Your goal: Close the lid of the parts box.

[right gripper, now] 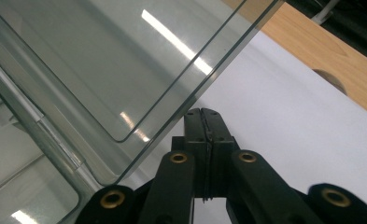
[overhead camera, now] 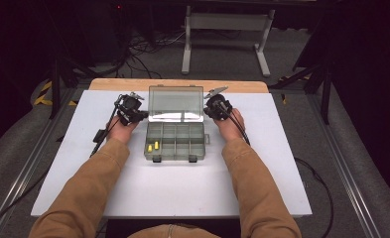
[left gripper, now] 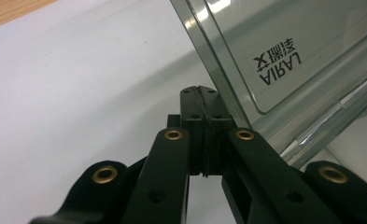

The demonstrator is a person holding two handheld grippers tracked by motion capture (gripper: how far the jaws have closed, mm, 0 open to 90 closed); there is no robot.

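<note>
1. Your storage box (overhead camera: 175,141) sits at the centre of the white table (overhead camera: 282,163), with its clear lid (overhead camera: 176,103) swung up and leaning back toward 12 o'clock.
2. Your left gripper (overhead camera: 144,115) rests at 9 o'clock of the lid's hinge end, and in the left gripper view (left gripper: 201,91) its jaws are pressed together with nothing between them, the tip just beside the lid's edge (left gripper: 228,88).
3. Your right gripper (overhead camera: 206,110) mirrors it at 3 o'clock of the lid; in the right gripper view (right gripper: 203,114) the jaws are also pressed together and empty, close to the lid's outer edge (right gripper: 190,100). Whether either tip actually touches the plastic, I cannot tell.
4. 2 small yellow pieces (overhead camera: 153,147) lie in the compartment at 7 o'clock of the tray; the other compartments look bare.
5. Judging by this, you are at the lid step: both closed tips flank the open lid, either steadying it or set to tip it.
6. If you mean to close it, push both sides evenly toward 6 o'clock so the lid does not twist on its hinge, then press down near the 2 front latches (overhead camera: 175,158).
</note>
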